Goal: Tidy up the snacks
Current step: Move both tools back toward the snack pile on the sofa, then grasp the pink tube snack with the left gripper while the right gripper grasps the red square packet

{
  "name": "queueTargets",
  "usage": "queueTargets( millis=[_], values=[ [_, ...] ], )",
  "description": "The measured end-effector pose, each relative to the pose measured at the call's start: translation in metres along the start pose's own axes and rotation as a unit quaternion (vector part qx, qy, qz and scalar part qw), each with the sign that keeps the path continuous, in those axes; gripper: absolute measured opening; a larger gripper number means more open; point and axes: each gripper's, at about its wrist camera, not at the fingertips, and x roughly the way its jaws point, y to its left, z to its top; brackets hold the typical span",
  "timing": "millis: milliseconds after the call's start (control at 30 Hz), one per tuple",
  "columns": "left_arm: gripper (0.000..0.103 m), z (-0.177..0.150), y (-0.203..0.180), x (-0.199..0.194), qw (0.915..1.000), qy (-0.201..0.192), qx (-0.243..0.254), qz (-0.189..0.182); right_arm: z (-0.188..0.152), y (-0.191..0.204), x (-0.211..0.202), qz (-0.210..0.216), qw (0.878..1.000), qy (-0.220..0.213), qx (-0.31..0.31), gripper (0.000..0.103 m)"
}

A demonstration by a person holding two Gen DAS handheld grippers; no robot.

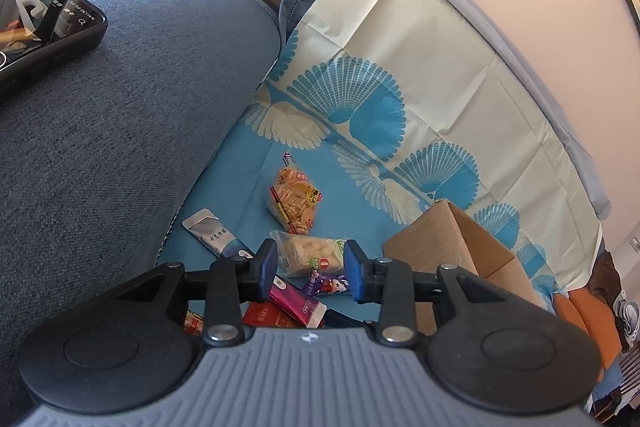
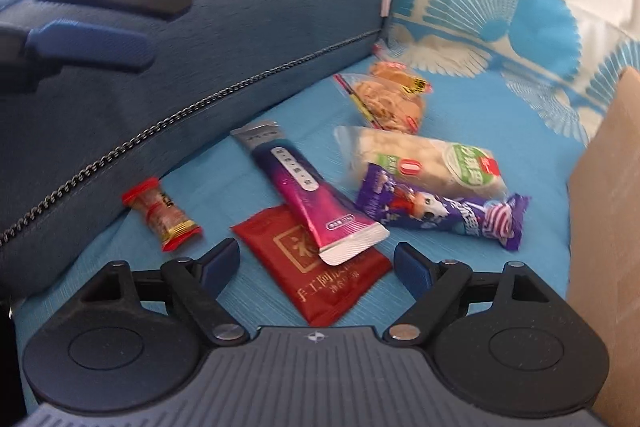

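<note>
Snacks lie loose on a blue patterned cloth (image 2: 500,115). In the right wrist view my right gripper (image 2: 316,267) hangs open just above a red packet (image 2: 320,287). A magenta stick sachet (image 2: 308,195) lies across that packet. Beyond are a purple wrapper (image 2: 440,215), a white-and-green cracker pack (image 2: 420,163), an orange cracker bag (image 2: 392,99) and a small red-ended candy (image 2: 164,215). My left gripper (image 1: 310,271) is open above the cracker pack (image 1: 308,253), with nothing held. A silver-blue sachet (image 1: 218,235) lies to its left.
An open cardboard box (image 1: 448,251) stands at the right, its wall (image 2: 604,227) close to my right gripper. A dark blue cushion (image 1: 120,127) rises along the left, with a phone (image 1: 40,19) on top. The left gripper's blurred fingers (image 2: 88,43) show at upper left.
</note>
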Motion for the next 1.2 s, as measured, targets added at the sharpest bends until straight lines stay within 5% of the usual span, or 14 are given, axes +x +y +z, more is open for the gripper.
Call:
queueTargets(
  millis=[200,533,933,1200],
  values=[
    [0.048,-0.001,-0.001,-0.001,1.0,-0.002,-0.002,0.006,-0.004,0.004,-0.012,0.026,1.0,-0.002,-0.01,0.055],
    [0.048,-0.003,0.001,-0.003,0.9999,-0.001,-0.007,0.011,-0.013,0.018,-0.048,0.0,0.999,0.032,-0.01,0.053],
    [0.048,-0.009,-0.009,0.026,0.9964,0.071,0.028,0.038,-0.054,0.015,-0.103,-0.077,0.993,0.069,0.05,0.055],
    [0.048,-0.01,-0.011,0.061,0.993,0.087,0.026,0.075,-0.062,0.012,-0.094,-0.052,0.995,0.061,0.065,0.063]
  ],
)
